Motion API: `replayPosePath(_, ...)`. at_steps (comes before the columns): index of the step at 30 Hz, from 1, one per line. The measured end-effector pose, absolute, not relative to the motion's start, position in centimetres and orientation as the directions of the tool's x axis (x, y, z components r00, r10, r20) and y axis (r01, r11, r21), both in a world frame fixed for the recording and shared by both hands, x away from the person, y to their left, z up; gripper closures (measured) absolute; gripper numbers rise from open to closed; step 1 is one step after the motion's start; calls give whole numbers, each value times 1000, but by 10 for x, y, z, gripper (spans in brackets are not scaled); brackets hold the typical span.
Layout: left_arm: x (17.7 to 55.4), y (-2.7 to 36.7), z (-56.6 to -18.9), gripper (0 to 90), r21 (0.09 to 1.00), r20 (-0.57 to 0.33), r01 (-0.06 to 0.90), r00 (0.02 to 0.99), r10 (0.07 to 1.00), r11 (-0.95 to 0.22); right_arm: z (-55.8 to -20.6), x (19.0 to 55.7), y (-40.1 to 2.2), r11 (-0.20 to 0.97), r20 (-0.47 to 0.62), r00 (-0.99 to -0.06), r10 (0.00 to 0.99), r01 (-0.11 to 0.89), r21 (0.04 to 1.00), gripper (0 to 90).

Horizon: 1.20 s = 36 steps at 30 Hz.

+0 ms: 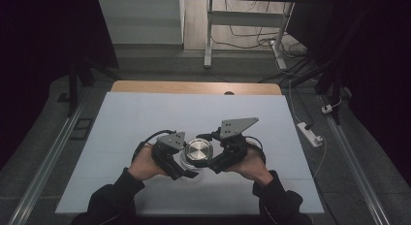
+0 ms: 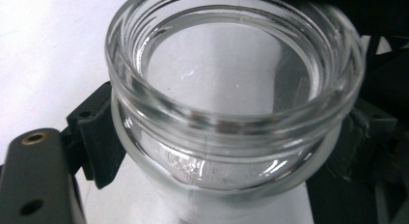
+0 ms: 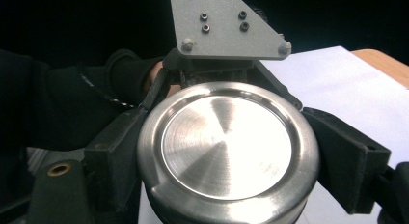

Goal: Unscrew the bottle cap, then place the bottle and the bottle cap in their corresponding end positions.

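dim room, dark edges | white table (image 1: 145,113) brightly lit | lid (image 3: 226,142) glare | close-ups soft

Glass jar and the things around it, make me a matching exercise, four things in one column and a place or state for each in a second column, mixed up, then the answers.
Things:
1. glass jar
2. metal lid
3. left tool
4. wooden tabletop

Places or states:
A. clamped between the right tool's jaws
B. bare strip past the white sheet's far edge
C. open-mouthed, nothing inside
D. shut on the clear jar's body

Pairs: 1-C, 2-A, 3-D, 4-B
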State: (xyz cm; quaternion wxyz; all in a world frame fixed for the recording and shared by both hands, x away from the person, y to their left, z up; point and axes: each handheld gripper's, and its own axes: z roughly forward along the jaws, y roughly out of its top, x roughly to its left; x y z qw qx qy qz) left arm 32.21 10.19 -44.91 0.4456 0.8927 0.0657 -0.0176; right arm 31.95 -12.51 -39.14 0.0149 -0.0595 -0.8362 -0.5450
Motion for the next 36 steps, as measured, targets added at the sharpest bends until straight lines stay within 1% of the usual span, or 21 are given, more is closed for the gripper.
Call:
replayPosePath(6, 326, 106, -449, 158, 788, -82, 156, 985, 150, -595, -390, 318, -126, 399, 72, -990, 122, 115, 910, 191)
replayPosePath(9, 328, 110, -449, 159, 790, -81, 183, 977, 196, -585, -390, 317, -127, 394, 71, -988, 136, 120, 911, 190)
replayPosePath(19, 335, 119, -450, 159, 792, -75, 241, 950, 303, -561, -388, 309, -130, 393, 57, -984, 166, 119, 912, 190)
replayPosePath(25, 336, 120, -450, 158, 793, -70, 263, 935, 347, -549, -389, 306, -131, 397, 49, -983, 177, 116, 910, 190)
replayPosePath(36, 342, 126, -448, 159, 810, -73, 287, 915, 397, -512, -392, 300, -135, 397, 48, -977, 207, 129, 909, 190)
